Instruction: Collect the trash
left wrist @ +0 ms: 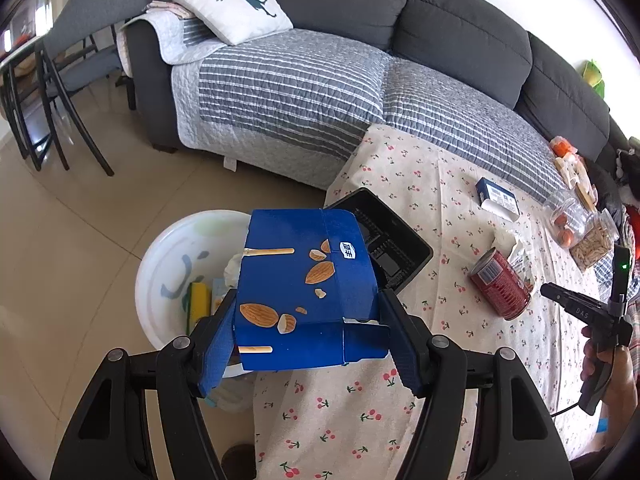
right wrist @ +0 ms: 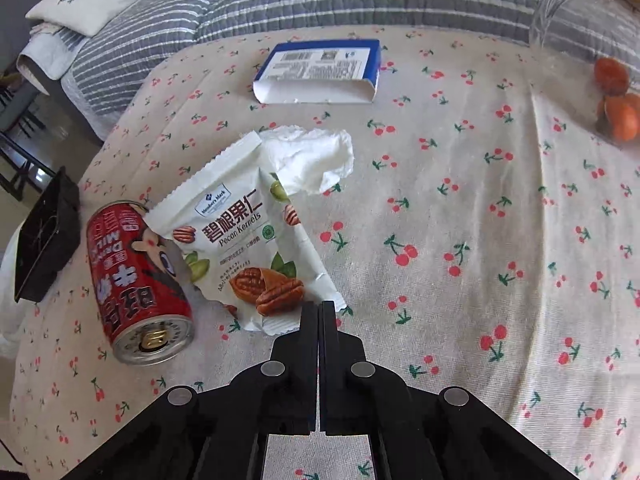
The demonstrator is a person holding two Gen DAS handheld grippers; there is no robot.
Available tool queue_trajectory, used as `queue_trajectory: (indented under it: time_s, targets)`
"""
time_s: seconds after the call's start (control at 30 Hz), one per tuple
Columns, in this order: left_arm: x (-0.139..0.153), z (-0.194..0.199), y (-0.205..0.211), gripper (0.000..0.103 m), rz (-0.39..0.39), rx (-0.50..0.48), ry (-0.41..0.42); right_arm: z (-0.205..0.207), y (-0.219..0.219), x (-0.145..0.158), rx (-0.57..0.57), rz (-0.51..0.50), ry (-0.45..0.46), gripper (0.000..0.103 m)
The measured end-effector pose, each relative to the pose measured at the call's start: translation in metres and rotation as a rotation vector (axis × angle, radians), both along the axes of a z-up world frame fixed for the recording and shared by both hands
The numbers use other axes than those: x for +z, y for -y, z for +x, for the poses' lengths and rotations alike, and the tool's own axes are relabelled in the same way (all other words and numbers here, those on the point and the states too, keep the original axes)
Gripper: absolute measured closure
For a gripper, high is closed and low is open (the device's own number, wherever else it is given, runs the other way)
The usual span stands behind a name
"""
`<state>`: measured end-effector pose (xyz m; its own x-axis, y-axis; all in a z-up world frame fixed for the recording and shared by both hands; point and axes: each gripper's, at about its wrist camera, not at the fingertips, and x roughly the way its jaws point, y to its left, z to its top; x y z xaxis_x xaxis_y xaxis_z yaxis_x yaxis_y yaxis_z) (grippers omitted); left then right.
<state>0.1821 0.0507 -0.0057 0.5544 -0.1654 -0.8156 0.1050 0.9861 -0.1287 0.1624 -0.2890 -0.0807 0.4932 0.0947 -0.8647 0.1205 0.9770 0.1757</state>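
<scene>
My left gripper (left wrist: pixel 308 312) is shut on a blue almond snack box (left wrist: pixel 308 280), its pads pressing both sides. The box hangs over a white bin (left wrist: pixel 168 248) on the floor that holds some trash. On the cherry-print tablecloth lie a red drink can (right wrist: pixel 136 272) on its side, a white pecan pouch (right wrist: pixel 240 232) leaning on it, a crumpled tissue (right wrist: pixel 316 156) and a flattened blue carton (right wrist: pixel 320 70). My right gripper (right wrist: pixel 319 304) has its fingers pressed together over the pouch's lower edge. A hand holds it at the right of the left wrist view (left wrist: pixel 546 289).
A black plastic tray (left wrist: pixel 396 240) sits at the table's edge beside the bin. Clear containers of snacks and orange fruit (right wrist: pixel 616 100) stand at the table's far right. A grey sofa (left wrist: pixel 320 80) with a striped cover runs behind the table, chairs to the left.
</scene>
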Motion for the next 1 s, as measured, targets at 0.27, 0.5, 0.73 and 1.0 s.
queue_trajectory:
  time_s: [0.27, 0.5, 0.73, 1.0]
  targets:
    - [-0.006, 0.005, 0.007, 0.032, 0.029, -0.018, -0.012, 0.012, -0.012, -0.006, 0.044, -0.073, 0.018, 0.039]
    - [-0.013, 0.012, 0.005, 0.032, 0.050, -0.014, -0.027, 0.037, -0.022, -0.027, 0.067, -0.093, 0.040, 0.063]
    - [-0.012, 0.010, 0.008, 0.032, 0.053, -0.024, -0.021, 0.031, -0.017, -0.021, 0.093, -0.052, 0.038, 0.097]
    - [-0.005, 0.004, 0.008, 0.032, 0.041, -0.021, 0.008, 0.003, -0.012, 0.013, 0.070, -0.014, 0.114, 0.100]
